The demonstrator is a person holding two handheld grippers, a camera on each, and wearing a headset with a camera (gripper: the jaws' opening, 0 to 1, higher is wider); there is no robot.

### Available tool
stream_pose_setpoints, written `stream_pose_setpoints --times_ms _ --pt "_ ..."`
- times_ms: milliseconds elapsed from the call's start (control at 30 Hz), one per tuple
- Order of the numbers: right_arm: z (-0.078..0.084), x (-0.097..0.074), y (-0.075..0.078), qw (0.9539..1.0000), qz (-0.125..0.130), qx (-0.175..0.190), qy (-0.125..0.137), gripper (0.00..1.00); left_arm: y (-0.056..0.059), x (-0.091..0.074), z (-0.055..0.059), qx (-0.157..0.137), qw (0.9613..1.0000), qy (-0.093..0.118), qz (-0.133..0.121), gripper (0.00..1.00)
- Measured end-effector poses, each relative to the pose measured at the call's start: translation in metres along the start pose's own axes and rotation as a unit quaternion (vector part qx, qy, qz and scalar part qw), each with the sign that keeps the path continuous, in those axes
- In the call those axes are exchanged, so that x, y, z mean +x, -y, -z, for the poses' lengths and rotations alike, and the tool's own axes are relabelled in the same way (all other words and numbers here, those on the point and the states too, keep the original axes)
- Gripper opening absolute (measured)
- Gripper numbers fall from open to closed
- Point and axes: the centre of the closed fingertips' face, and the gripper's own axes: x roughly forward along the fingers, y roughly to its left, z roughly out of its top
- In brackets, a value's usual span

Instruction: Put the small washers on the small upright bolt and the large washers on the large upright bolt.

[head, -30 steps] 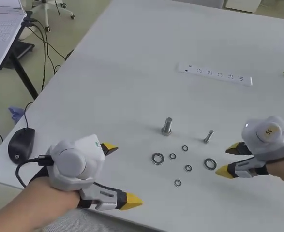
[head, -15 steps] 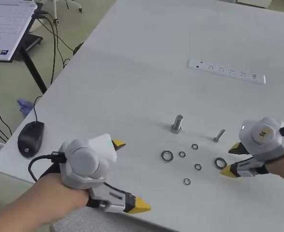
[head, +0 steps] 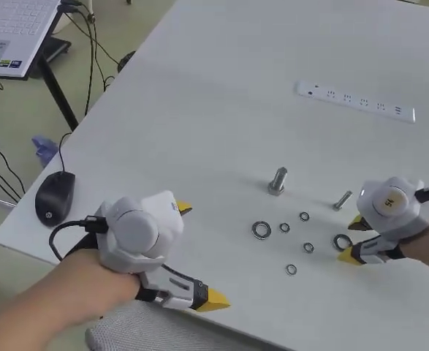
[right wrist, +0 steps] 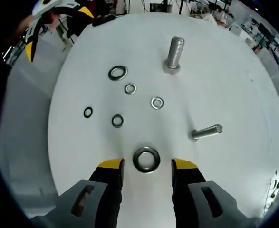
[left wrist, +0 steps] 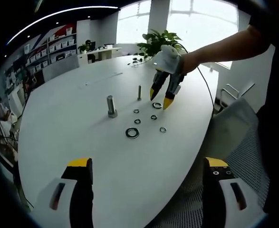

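The large bolt (head: 277, 180) and the small bolt (head: 342, 199) stand upright on the white table (head: 199, 110). One large washer (head: 262, 230) and several small washers (head: 308, 247) lie flat in front of them. My right gripper (head: 351, 239) is open and low at the table. A second large washer (right wrist: 146, 159) lies between its yellow fingertips (right wrist: 111, 164), untouched, while the small bolt (right wrist: 206, 131) rises just beyond. My left gripper (head: 199, 254) hangs open and empty near the table's front edge, well left of the washers. It faces the large bolt (left wrist: 111, 106) and the right gripper (left wrist: 160, 97).
A white power strip (head: 356, 102) lies at the far side of the table. A black mouse (head: 54, 197) sits by the left corner, its cable running under my left hand. A laptop (head: 17, 29) stands on a side desk. A mesh chair (left wrist: 234, 123) is at the table's edge.
My right gripper has moved in toward the large washer, which now lies between its open fingertips. The head camera has shifted; the left gripper has hardly moved.
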Motion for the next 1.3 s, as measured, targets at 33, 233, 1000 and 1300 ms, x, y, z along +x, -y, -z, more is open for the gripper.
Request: stream_pose_setpoints --times_ms 33,233,1000,1300 --pt "0.0 0.0 0.0 1.0 0.0 0.0 -0.002 0.42 0.0 0.0 0.0 0.0 1.0 0.0 0.0 0.96" --pt "0.0 0.0 0.001 1.0 -0.001 0.003 -0.001 0.39 0.001 0.0 0.003 0.0 1.0 -0.005 0.005 0.93" --pt "0.005 0.008 0.007 0.9967 0.003 -0.026 -0.077 0.24 0.004 0.001 0.006 0.003 0.9998 -0.019 0.008 0.83" --pt "0.003 0.007 0.006 0.9981 0.003 -0.01 -0.061 0.21 0.012 -0.009 0.013 -0.003 0.9997 -0.022 0.007 0.8"
